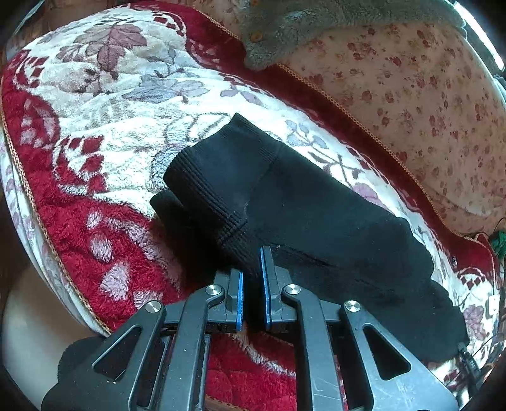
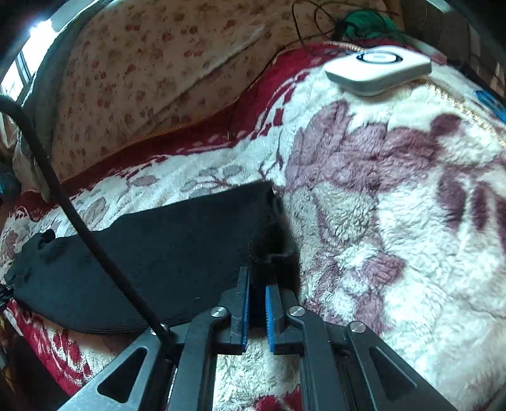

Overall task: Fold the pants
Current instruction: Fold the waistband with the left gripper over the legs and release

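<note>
The black pants [image 1: 300,221] lie folded lengthwise on a red and white floral blanket [image 1: 95,104]. Their ribbed waistband [image 1: 205,193] points to the upper left in the left wrist view. My left gripper [image 1: 252,268] is shut on the near edge of the pants next to the waistband. In the right wrist view the pants [image 2: 158,253] stretch to the left. My right gripper [image 2: 257,284] is shut on the bunched black cloth at their right end.
A white flat device [image 2: 378,69] lies on the blanket at the far right. A grey fleece garment [image 1: 300,28] lies at the back on a flowered sheet [image 1: 427,104]. A black cable [image 2: 79,227] crosses the pants. Green cord [image 2: 363,25] sits behind.
</note>
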`<state>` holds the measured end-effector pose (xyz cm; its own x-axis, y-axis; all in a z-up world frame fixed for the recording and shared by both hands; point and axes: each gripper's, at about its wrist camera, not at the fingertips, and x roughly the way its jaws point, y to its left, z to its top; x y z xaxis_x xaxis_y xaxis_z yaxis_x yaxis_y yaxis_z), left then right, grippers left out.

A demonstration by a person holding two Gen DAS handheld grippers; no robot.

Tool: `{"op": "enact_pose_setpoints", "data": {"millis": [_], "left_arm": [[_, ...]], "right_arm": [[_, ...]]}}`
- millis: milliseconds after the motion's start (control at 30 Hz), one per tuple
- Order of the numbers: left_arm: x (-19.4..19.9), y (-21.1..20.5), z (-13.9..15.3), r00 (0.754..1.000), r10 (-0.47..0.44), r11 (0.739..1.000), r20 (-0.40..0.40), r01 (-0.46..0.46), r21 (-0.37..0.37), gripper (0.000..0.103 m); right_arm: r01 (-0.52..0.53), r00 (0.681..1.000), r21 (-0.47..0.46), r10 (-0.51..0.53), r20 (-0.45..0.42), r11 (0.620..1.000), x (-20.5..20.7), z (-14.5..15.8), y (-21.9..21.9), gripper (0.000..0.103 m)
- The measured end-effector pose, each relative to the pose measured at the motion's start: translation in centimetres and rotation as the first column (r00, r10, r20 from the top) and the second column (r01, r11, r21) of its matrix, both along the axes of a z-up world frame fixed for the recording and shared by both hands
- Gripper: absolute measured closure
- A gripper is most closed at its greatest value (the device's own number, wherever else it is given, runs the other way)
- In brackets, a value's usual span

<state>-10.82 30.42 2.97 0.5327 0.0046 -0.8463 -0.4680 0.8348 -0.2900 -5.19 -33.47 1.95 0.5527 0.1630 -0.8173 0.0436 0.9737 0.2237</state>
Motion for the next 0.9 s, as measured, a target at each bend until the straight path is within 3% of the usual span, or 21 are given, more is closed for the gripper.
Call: {"op": "enact_pose_setpoints", "data": {"millis": [133,300,467,533,667,800,900], "left_arm": [[-0.5,0.5,0.4,0.999,0.033,0.999,-0.003,-0.033,-0.016,0.086],[-1.5,0.9,1.4,0.998,0.071,0.998,0.004,-0.071,0.002,0.084],[-3.1,1.7,3.7,0.986,0.152,0.985,0.066,-0.156,0.074,0.083],[-3.5,1.9,4.6,0.983,0.156,0.984,0.098,-0.163,0.067,0.078],[-3.2,0.4,6.4,0.984,0.099,0.994,0.151,-0.105,0.035,0.072],[-1.0,-3.8,7.4,0.983,-0.044,0.999,0.179,0.046,-0.007,0.072],[1.1,-8.2,7.3,0.967,-0.188,0.979,0.172,0.199,-0.053,0.071]], "right_arm": [[0.044,0.999,0.157,-0.048,0.019,0.987,-1.6,0.9,-1.5,0.076],[0.048,0.999,0.284,-0.051,0.004,0.958,-3.1,1.1,-0.9,0.071],[0.052,0.999,0.316,-0.051,-0.013,0.947,-3.8,0.6,-0.9,0.069],[0.049,0.999,0.334,-0.052,-0.001,0.941,-3.8,0.6,-0.8,0.058],[0.055,0.998,0.358,-0.055,-0.009,0.932,-3.2,0.0,-0.4,0.056],[0.075,0.997,0.380,-0.075,-0.015,0.922,-3.0,-0.3,-0.3,0.055],[0.091,0.996,0.415,-0.090,-0.024,0.905,-2.9,-0.5,-0.4,0.055]]}}
